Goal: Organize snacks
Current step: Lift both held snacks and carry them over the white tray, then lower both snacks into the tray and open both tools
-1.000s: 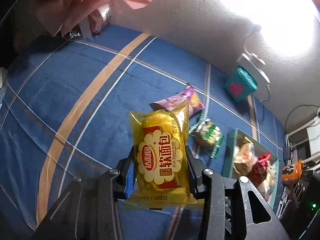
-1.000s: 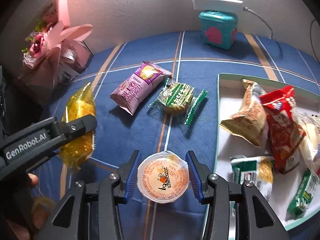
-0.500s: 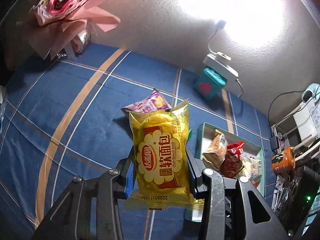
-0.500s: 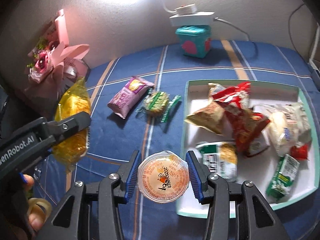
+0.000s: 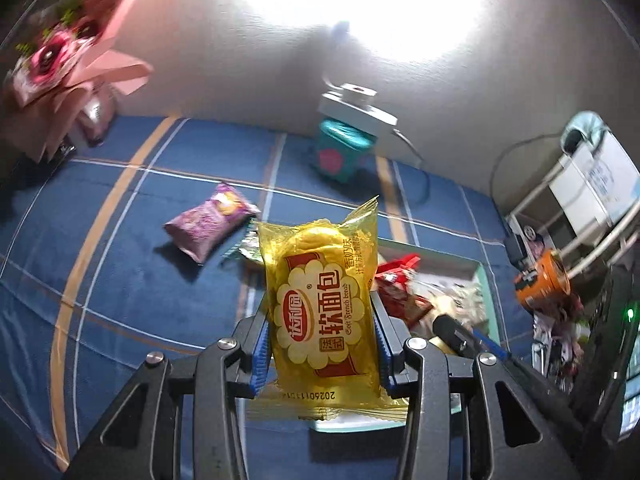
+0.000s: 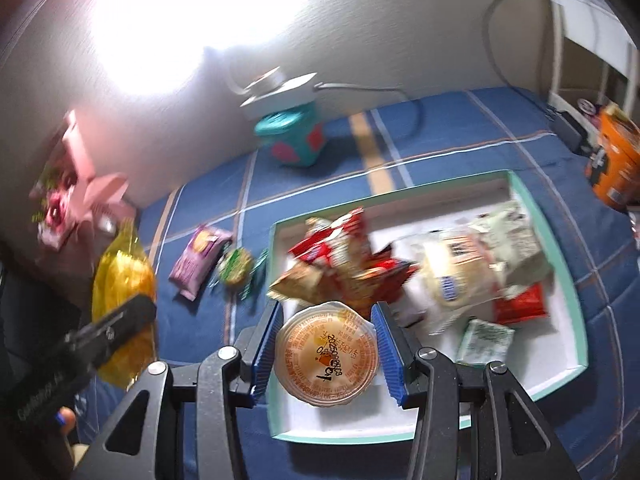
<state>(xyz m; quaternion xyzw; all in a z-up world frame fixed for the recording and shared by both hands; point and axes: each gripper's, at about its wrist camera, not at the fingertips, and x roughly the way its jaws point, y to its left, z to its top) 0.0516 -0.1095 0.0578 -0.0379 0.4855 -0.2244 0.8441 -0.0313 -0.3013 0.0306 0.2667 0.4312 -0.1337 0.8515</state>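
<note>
Right wrist view: the right hand-held gripper (image 6: pixel 326 346) clamps a round orange jelly cup (image 6: pixel 327 354) above the (blurred) white teal-rimmed tray (image 6: pixel 564 268); the left hand-held gripper (image 5: pixel 322 334) grips a yellow plastic bread packet (image 5: pixel 322 312), seemingly short of the tray.

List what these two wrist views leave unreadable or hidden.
- Green snack, left view: mostly hidden behind the yellow bread pack.
- Tray, left view: near part covered by the pack and left gripper.
- Tray snacks, right view: motion blur smears the labels.
- Jelly cup, right view: hides the tray floor beneath it.
- Bouquet, both views: blurred, cut by the edge.
</note>
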